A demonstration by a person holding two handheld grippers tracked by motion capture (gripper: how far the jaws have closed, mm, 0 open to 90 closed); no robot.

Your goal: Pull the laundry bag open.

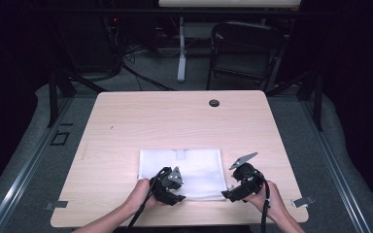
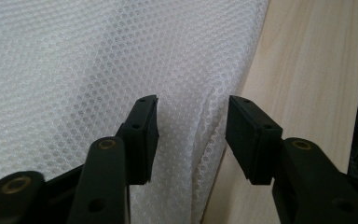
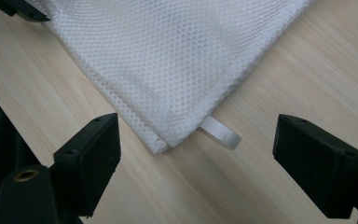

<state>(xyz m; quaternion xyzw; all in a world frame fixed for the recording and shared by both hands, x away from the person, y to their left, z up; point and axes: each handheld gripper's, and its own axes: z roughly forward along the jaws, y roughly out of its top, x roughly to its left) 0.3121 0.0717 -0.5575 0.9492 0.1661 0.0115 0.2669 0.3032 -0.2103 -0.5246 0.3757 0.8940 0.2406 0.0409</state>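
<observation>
A white mesh cloth (image 1: pixel 194 167) lies flat and folded on the wooden table (image 1: pixel 175 121), near its front edge. My left gripper (image 1: pixel 177 198) is at the cloth's front left part. In the left gripper view its jaws (image 2: pixel 192 135) stand apart over the mesh (image 2: pixel 74 70), with a raised fold of the cloth's edge between them and a gap on both sides. My right gripper (image 1: pixel 228 195) is at the front right corner. In the right gripper view it (image 3: pixel 198 158) is wide open around the cloth's corner (image 3: pixel 177 56), where a small white loop tab (image 3: pixel 220 132) sticks out.
A round cable hole (image 1: pixel 214 103) sits near the table's far edge. Behind the table stand a dark folding chair (image 1: pixel 245 48) and a white stand leg (image 1: pixel 181 48). Bare wood lies left, right and beyond the cloth.
</observation>
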